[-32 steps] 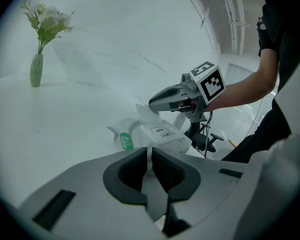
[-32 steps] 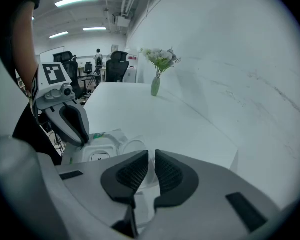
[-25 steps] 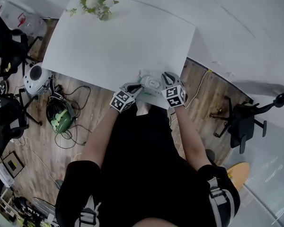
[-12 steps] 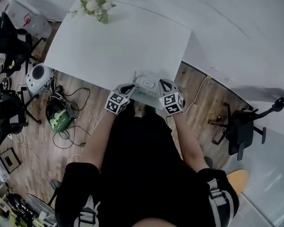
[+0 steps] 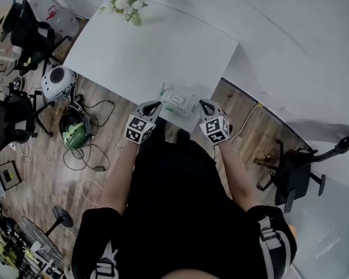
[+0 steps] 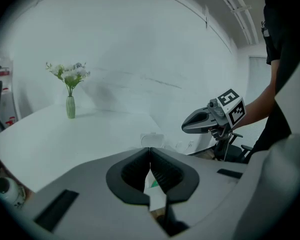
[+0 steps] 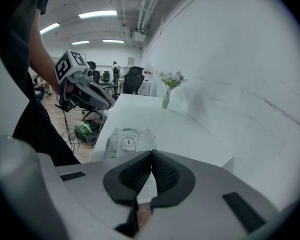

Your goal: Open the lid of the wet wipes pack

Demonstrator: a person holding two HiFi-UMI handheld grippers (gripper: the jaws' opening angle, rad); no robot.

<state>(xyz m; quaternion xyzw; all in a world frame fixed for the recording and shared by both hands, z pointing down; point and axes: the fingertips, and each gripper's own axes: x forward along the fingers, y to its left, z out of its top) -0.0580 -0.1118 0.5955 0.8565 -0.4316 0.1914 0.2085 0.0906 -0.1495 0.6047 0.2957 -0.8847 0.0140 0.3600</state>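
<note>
white laminate covers the table [image 5: 139, 51], the biggest thing here, with wooden floor showing past its edges. next in size are the two hand-held tools, both hanging over the table's near edge. the left gripper [image 6: 150, 151] has its pads pressed together on nothing — the white-and-green sliver in the slit behind them looks like the pack seen beyond, not something pinched. the right gripper [image 7: 151, 153] has just been closing its jaws, which meet with nothing between them. the wet wipes pack [image 5: 179, 101] lies flat on the table just inside that near edge, between the two tools and, as far as i can see, touched by neither. a vase of flowers [image 5: 130, 6] stands at the table's far corner. smallest is the lid [image 7: 126, 143], which looks to lie flat on the pack; whether it is unlatched can't be told. the risk, as i judge it: nothing pins the soft pack, and it sits close to the table's near edge, so a tug on the lid could drag or tip it off — and shut jaws would skate over the tab rather than catch it. count: one table, two grippers, one pack, one vase, one lid.
</note>
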